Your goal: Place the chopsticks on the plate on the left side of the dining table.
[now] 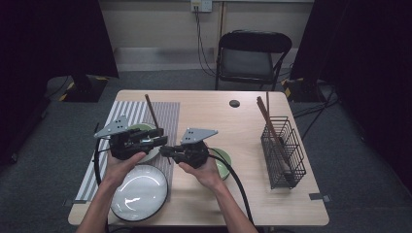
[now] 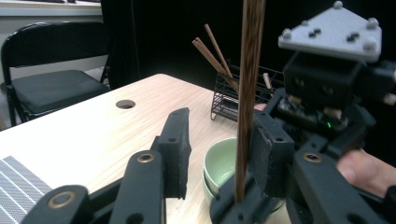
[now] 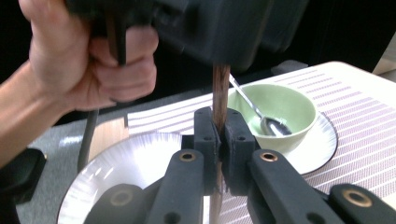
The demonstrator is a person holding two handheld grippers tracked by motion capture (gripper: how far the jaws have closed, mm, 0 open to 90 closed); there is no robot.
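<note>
Chopsticks stand in the wire basket, and a spoon lies in the green bowl. The right gripper pinches one chopstick, its top hidden; the left gripper is spread.

- One chopstick stood between the grippers.
- Two grippers: left, right.
- Two plates: one empty, one under a bowl.
- Two green bowls.
- One spoon.
- One wire basket holding several chopsticks.
- One striped mat.
- One folding chair.
</note>
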